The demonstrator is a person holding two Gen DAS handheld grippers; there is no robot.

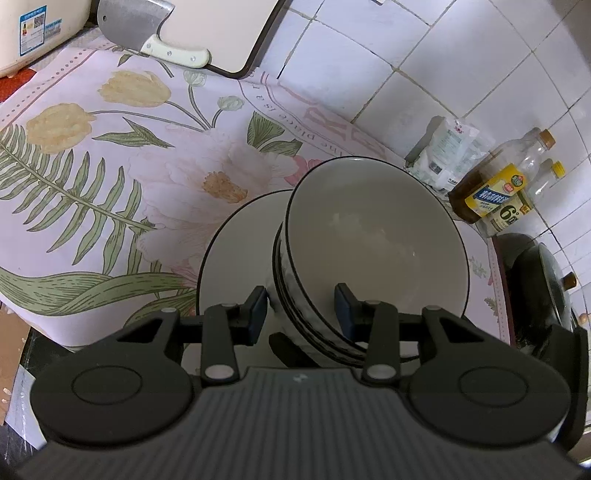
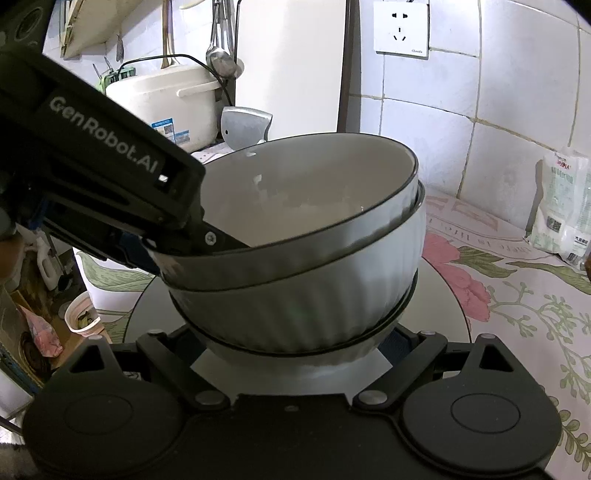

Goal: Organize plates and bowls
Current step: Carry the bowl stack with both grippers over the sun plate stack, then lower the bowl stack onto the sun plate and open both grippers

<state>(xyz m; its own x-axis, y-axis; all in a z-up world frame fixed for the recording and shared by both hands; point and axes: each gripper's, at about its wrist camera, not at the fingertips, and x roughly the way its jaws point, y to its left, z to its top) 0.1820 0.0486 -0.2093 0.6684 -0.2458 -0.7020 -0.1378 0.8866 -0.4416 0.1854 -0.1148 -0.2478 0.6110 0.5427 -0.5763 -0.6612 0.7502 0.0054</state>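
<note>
A stack of three white, black-rimmed bowls [image 1: 369, 240] [image 2: 295, 199] stands tilted over a grey plate [image 1: 236, 251] [image 2: 443, 306] on the floral cloth. My left gripper [image 1: 301, 308] [image 2: 184, 251] is shut on the near rim of the stack, one finger inside the top bowl and the blue pad against the outside. My right gripper [image 2: 288, 338] hugs the lowest bowl from both sides down near the plate. Its pads are mostly hidden behind the bowl wall. Whether the stack rests on the plate I cannot tell.
A cleaver [image 1: 136, 26] lies on a cutting board [image 1: 221, 29] at the back, beside a rice cooker [image 2: 162, 99]. Bottles [image 1: 498, 184] and a white bag [image 1: 447, 147] stand by the tiled wall. A dark pan [image 1: 539, 280] sits at the right edge.
</note>
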